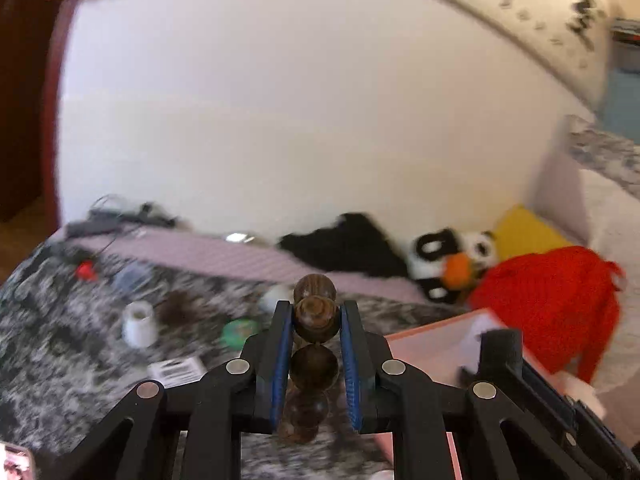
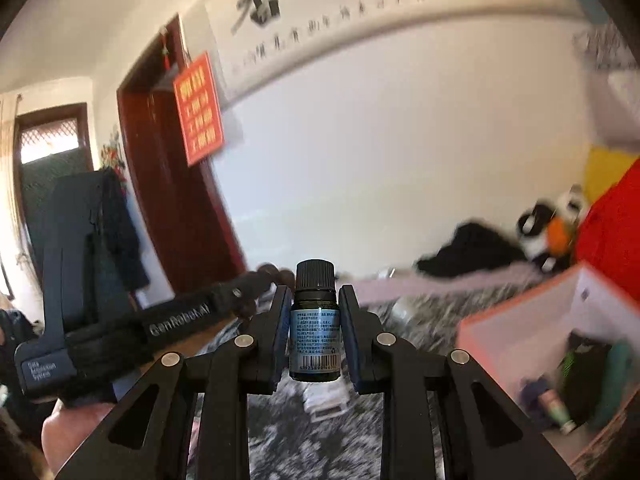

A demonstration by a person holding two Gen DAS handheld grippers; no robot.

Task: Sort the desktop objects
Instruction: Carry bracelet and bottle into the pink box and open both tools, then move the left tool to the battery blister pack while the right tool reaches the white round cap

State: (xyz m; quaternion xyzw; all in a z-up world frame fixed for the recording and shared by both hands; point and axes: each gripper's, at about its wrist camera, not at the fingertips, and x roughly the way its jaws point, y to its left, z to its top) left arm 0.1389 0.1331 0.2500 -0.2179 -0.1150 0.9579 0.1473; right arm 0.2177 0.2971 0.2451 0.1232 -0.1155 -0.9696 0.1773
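Left gripper (image 1: 316, 320) is clamped on a string of brown wooden beads (image 1: 315, 318): one bead pinched between the blue pads, one poking past the tips at 12 o'clock, the rest trailing back toward 6 between the fingers. The beads are glossy, with a striped grain.

Right gripper (image 2: 316, 320) grips a small dark glass bottle (image 2: 316, 320), upright, ribbed black cap above the tips, blue label with barcode facing the camera.

Both loads are airborne over the mottled grey cover (image 1: 60, 340). The pink-rimmed box (image 2: 520, 320) sits at 3 o'clock from the bottle, already holding some items, and is my guess for the drop target. In the left view its corner (image 1: 432, 336) is at 3–4 o'clock.

How to do it well:
- Beads dangle, so bring the tail over the box rim before letting go, else it snags the edge.
- Keep the bottle vertical and lower it into a free patch of the box rather than dropping it.
- The other gripper's body (image 2: 120, 320) is at 9 o'clock of the right one, so stagger the two placements.

A white cup (image 1: 139, 322) and a green disc (image 1: 240, 332) still lie on the cover.
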